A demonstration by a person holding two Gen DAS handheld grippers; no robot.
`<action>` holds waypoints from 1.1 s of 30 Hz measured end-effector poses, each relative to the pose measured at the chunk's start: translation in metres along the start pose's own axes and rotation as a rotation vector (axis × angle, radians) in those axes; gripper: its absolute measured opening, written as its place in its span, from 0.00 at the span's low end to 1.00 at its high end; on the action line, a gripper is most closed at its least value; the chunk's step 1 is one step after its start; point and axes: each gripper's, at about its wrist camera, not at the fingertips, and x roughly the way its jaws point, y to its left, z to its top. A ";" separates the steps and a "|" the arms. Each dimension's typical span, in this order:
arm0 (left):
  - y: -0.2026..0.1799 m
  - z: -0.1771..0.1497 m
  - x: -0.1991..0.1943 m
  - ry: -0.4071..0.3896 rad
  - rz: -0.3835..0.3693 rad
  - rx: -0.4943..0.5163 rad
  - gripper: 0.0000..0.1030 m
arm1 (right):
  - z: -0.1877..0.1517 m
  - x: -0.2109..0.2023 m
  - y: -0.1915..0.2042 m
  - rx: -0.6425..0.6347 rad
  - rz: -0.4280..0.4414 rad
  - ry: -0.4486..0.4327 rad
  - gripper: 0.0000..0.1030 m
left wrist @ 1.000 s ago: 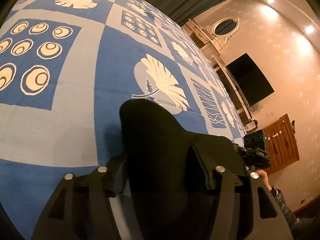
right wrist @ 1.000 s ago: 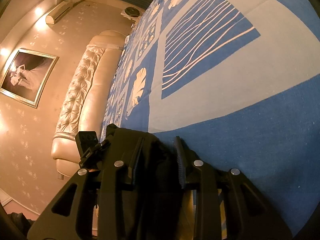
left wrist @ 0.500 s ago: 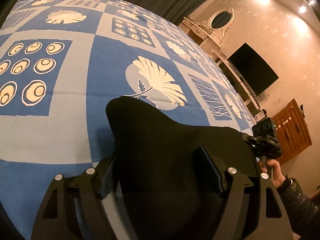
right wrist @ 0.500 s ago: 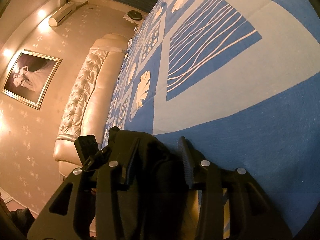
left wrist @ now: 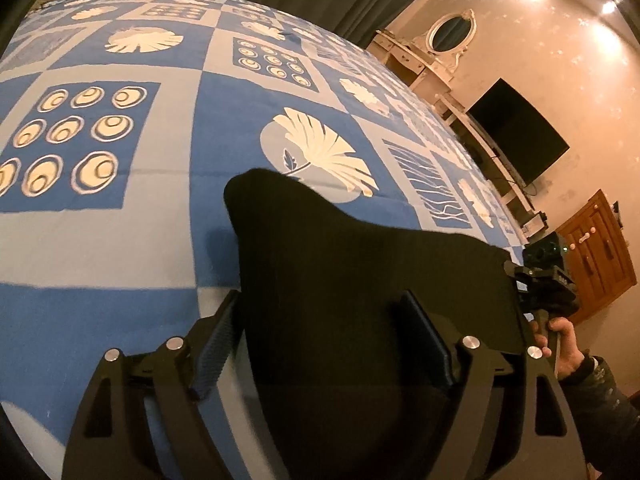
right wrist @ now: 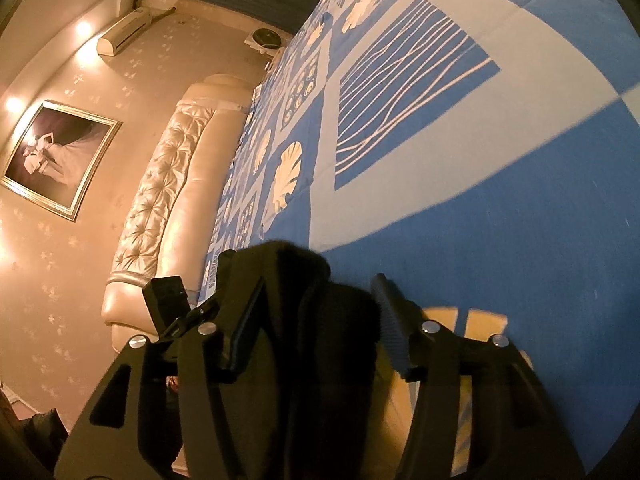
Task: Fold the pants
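The black pants [left wrist: 360,280] lie between the fingers of my left gripper [left wrist: 320,336], above the blue patterned bedspread [left wrist: 120,240]; the cloth stretches right to the right gripper's body [left wrist: 544,288], held by a hand. The left jaws stand wide apart around the cloth. In the right wrist view the pants [right wrist: 320,320] bunch between the fingers of my right gripper [right wrist: 320,312], whose jaws also stand apart. The left gripper's body [right wrist: 168,300] shows at the left.
The bedspread [right wrist: 480,160] covers a large bed. A cream tufted headboard [right wrist: 160,208] and a framed picture [right wrist: 52,160] are on one side. A television [left wrist: 516,132], a dresser with an oval mirror [left wrist: 448,36] and a wooden cabinet [left wrist: 592,256] line the far wall.
Both grippers' jaws have spread wider around the black cloth. Both cameras have risen and pulled back, so more of the bedspread shows.
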 end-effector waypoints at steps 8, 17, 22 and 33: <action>-0.002 -0.021 -0.015 0.003 -0.005 -0.034 0.77 | -0.032 -0.010 0.009 -0.035 -0.025 0.040 0.61; 0.002 -0.062 -0.042 0.062 -0.122 -0.226 0.78 | -0.074 -0.018 0.018 -0.006 -0.025 0.095 0.63; -0.007 -0.087 -0.051 0.080 -0.160 -0.272 0.78 | -0.086 -0.014 0.024 0.008 -0.062 0.109 0.60; -0.020 -0.092 -0.047 0.058 -0.104 -0.251 0.54 | -0.083 -0.020 0.020 0.017 -0.077 0.115 0.33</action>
